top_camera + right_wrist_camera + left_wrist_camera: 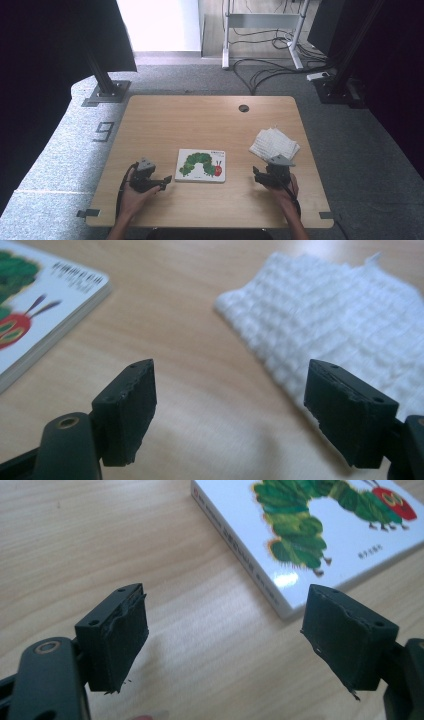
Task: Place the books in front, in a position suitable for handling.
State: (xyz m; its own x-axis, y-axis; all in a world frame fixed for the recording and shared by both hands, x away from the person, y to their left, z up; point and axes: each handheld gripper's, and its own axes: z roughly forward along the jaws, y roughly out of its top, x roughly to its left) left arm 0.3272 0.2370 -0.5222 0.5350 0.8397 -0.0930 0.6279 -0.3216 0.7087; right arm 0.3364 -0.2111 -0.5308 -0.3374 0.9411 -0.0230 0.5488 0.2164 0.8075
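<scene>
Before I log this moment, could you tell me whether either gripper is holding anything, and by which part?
Nothing is held: the left gripper and right gripper both stand open over bare table.

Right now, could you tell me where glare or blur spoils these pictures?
Left gripper view: a glare patch sits on the glossy book near its lower edge. Right gripper view: the white cloth is soft, its far edge out of focus. High view: the table is evenly lit, with dark panels at both sides.
</scene>
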